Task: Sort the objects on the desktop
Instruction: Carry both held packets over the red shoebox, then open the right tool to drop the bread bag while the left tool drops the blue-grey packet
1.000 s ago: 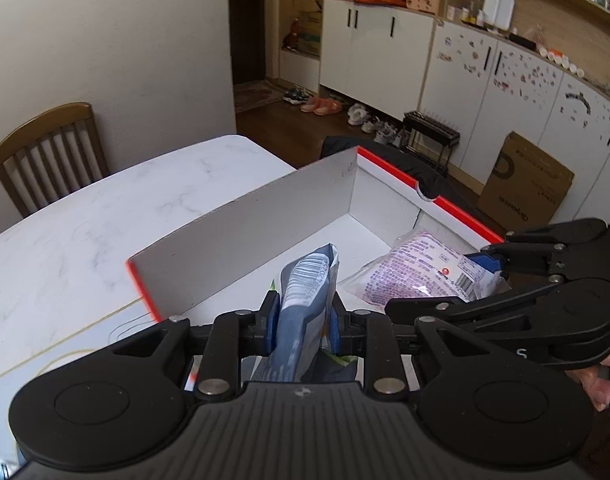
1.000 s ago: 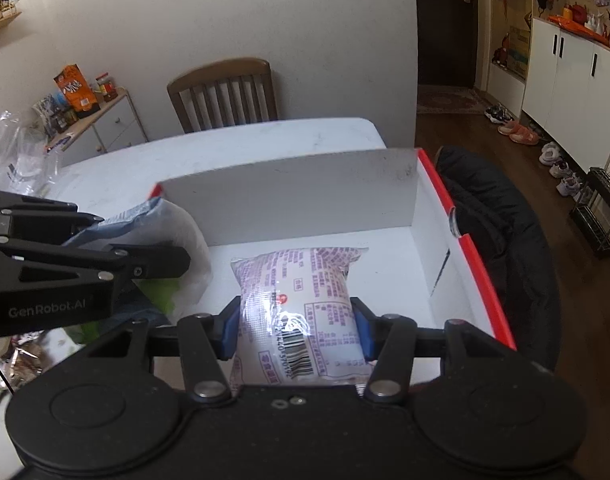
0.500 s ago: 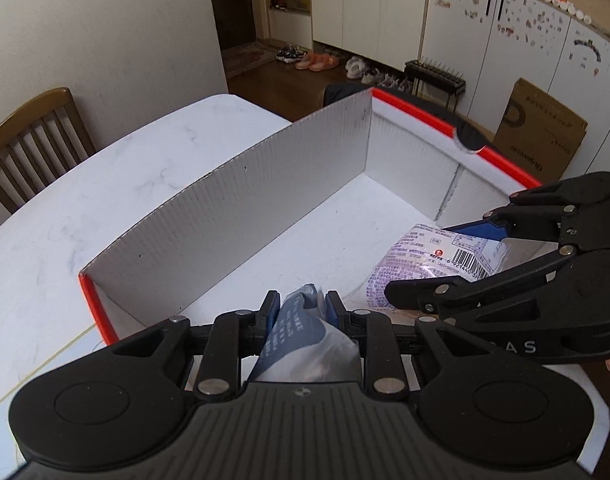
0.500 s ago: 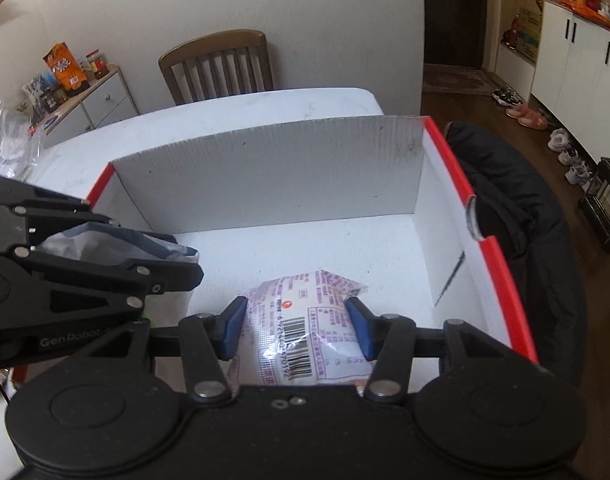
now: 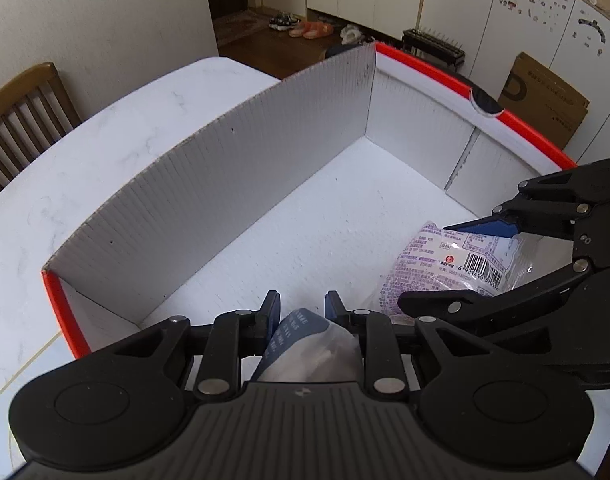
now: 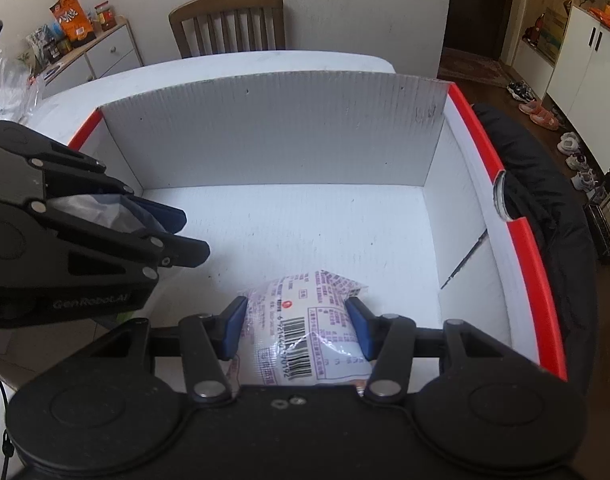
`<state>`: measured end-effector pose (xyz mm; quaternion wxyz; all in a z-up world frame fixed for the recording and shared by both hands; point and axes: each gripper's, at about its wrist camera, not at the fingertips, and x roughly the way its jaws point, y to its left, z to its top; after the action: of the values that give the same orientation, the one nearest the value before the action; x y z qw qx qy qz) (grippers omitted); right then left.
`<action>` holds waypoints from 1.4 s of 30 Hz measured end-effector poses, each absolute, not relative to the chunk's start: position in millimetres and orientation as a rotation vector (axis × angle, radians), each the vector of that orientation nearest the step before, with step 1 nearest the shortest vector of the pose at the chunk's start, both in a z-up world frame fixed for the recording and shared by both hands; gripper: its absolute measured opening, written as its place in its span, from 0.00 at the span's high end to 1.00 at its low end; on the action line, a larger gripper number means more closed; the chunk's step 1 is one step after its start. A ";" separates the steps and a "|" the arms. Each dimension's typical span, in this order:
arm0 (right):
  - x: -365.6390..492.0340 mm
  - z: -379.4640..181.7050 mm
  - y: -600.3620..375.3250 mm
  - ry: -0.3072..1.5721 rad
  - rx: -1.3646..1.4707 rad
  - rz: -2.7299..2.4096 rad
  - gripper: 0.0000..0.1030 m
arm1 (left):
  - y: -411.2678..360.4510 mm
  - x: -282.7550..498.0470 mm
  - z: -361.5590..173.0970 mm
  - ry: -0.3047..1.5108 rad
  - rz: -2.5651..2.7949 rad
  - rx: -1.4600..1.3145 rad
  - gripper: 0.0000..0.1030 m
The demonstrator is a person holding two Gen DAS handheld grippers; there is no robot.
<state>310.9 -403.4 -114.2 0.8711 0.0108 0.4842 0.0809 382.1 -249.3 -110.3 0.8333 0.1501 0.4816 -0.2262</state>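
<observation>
Your left gripper (image 5: 298, 307) clamped on blue-grey packet (image 5: 305, 344), at near-left edge of box (image 6: 517, 236) | your right gripper (image 6: 297, 322) closed around purple-print bag (image 6: 305, 332), resting on box floor near the near-right corner | box on white tabletop (image 5: 105, 152)
</observation>
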 end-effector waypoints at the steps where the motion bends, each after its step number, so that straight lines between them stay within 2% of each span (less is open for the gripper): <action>1: 310.5 -114.3 -403.4 1.017 0.020 0.173 0.50 | -249.7 382.3 -111.1 1.028 -0.483 0.320 0.78; 8: 311.9 -115.0 -399.2 1.039 0.006 0.183 0.48 | -248.2 386.1 -113.5 1.069 -0.492 0.320 0.78; 12: 307.2 -114.3 -399.9 1.031 0.002 0.195 0.40 | -247.6 385.5 -111.9 1.071 -0.491 0.317 0.77; 15: 304.0 -111.2 -400.9 1.017 -0.002 0.197 0.39 | -248.1 383.2 -108.9 1.060 -0.488 0.318 0.72; 16: 302.9 -109.6 -401.3 1.014 0.000 0.198 0.38 | -247.5 382.6 -107.9 1.055 -0.486 0.315 0.68; 18: 301.6 -106.8 -403.1 1.005 -0.002 0.198 0.38 | -244.8 380.5 -104.4 1.040 -0.468 0.313 0.48; 19: 300.6 -105.3 -403.6 1.000 -0.001 0.198 0.38 | -243.4 379.2 -102.1 1.027 -0.456 0.312 0.35; 20: 299.9 -102.9 -404.2 0.995 -0.001 0.197 0.38 | -241.9 378.3 -99.7 1.012 -0.447 0.309 0.32; 37: 273.9 -60.0 -409.8 0.896 0.014 0.221 0.34 | -216.2 352.6 -58.3 0.920 -0.447 0.225 0.31; 40: 268.1 -53.3 -409.6 0.877 0.019 0.226 0.33 | -215.8 342.9 -50.7 0.897 -0.461 0.213 0.26; 42: 265.4 -48.7 -409.4 0.864 0.022 0.230 0.33 | -214.4 335.9 -45.0 0.883 -0.472 0.203 0.26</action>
<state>265.4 -409.4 -48.7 0.9017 0.0106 0.4176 0.1113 335.9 -214.4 -45.0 0.8724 0.0973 0.4224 -0.2259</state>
